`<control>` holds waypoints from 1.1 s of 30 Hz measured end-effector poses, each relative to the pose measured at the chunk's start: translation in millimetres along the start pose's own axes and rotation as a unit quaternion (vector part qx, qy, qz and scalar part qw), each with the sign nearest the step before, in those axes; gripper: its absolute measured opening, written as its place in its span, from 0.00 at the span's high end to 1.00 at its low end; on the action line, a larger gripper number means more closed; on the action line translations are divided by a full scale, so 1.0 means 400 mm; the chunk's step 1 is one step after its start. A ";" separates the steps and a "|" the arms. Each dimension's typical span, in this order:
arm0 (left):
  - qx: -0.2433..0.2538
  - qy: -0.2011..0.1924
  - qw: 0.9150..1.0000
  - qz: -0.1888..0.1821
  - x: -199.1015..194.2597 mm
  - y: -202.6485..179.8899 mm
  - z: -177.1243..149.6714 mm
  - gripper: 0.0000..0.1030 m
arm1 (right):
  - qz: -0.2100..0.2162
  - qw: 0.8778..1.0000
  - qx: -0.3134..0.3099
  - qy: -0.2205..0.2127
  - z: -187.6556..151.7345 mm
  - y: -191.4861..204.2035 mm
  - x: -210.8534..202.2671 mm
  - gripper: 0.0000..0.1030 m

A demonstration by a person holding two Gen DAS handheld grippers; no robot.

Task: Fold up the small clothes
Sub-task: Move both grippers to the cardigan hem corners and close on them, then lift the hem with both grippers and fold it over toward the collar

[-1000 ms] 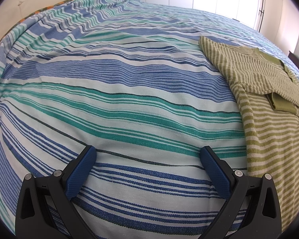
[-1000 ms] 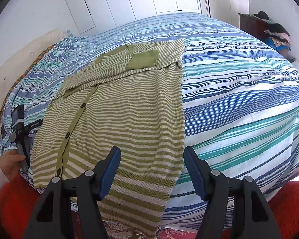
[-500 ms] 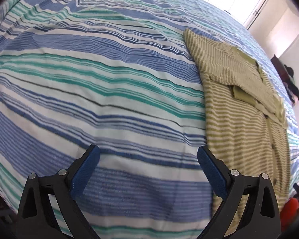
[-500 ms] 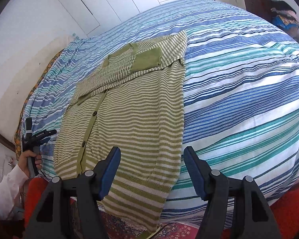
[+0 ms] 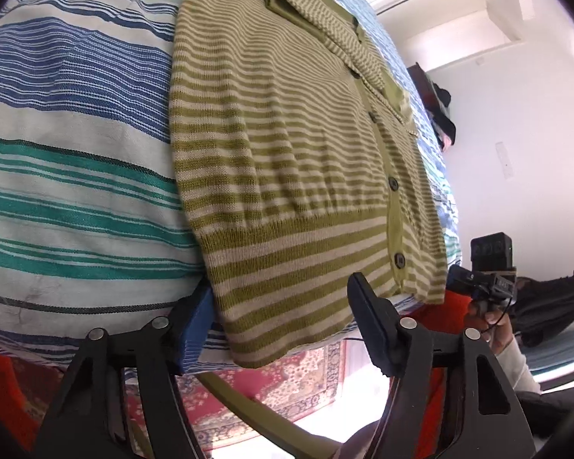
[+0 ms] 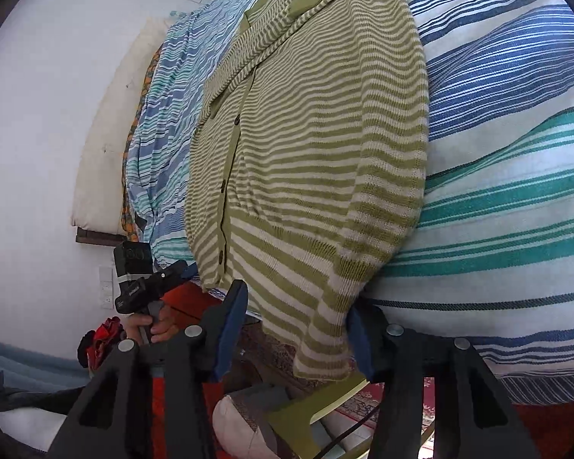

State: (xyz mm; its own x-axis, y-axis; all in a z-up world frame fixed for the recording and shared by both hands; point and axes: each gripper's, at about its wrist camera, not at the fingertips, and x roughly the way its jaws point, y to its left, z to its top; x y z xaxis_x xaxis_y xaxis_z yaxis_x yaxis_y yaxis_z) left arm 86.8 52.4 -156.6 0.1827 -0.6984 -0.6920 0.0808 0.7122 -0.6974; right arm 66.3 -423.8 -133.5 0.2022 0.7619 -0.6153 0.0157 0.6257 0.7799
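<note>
A green-and-cream striped cardigan (image 5: 287, 134) lies buttoned on the bed, its sleeves folded across the chest and its hem hanging over the bed's edge. My left gripper (image 5: 281, 325) has the hem's left corner between its blue pads; the jaws are closing and the cloth is not pinched. The right wrist view shows the cardigan (image 6: 306, 134) from the other side. My right gripper (image 6: 294, 334) straddles the hem's right corner, its jaws also closing, with the right pad brushing the cloth's edge.
The blue, teal and white striped bedcover (image 5: 76, 153) spreads on both sides of the cardigan. A patterned red rug (image 5: 287, 382) lies under the bed's edge. A cream cushion (image 6: 107, 134) leans on the wall. A dark cabinet with piled clothes (image 5: 436, 103) stands beyond the bed.
Both grippers swung in and down to the cardigan's hem at the bed's edge. The left came over from the bare bedcover. Both pairs of jaws have narrowed around the hem.
</note>
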 end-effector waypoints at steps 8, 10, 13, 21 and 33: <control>-0.024 0.042 0.999 -0.019 0.034 0.001 -0.024 0.54 | -0.048 0.999 -0.003 0.009 -0.013 -0.001 0.026 0.67; -0.029 0.050 0.998 -0.009 0.036 -0.002 -0.028 0.93 | -0.070 0.997 -0.012 0.011 -0.013 0.011 0.018 0.92; -0.028 0.022 0.999 -0.008 0.011 -0.018 -0.032 0.96 | -0.094 0.995 -0.035 0.007 -0.013 0.045 0.004 0.92; 0.004 -0.082 0.994 -0.066 -0.129 -0.167 0.142 0.96 | -0.015 0.993 -0.029 -0.113 0.089 0.134 -0.094 0.93; -0.019 -0.141 0.989 -0.035 -0.008 -0.147 0.751 0.96 | -0.027 0.974 -0.023 -0.226 0.644 0.175 -0.068 0.93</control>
State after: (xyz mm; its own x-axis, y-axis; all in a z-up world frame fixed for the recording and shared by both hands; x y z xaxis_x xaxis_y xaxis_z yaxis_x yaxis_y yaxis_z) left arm 376.0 34.2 -57.5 0.4447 -0.6937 -0.5665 0.0660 0.6562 -0.7517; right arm 314.1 -443.7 -32.8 0.6124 0.5822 -0.5348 -0.0027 0.6780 0.7351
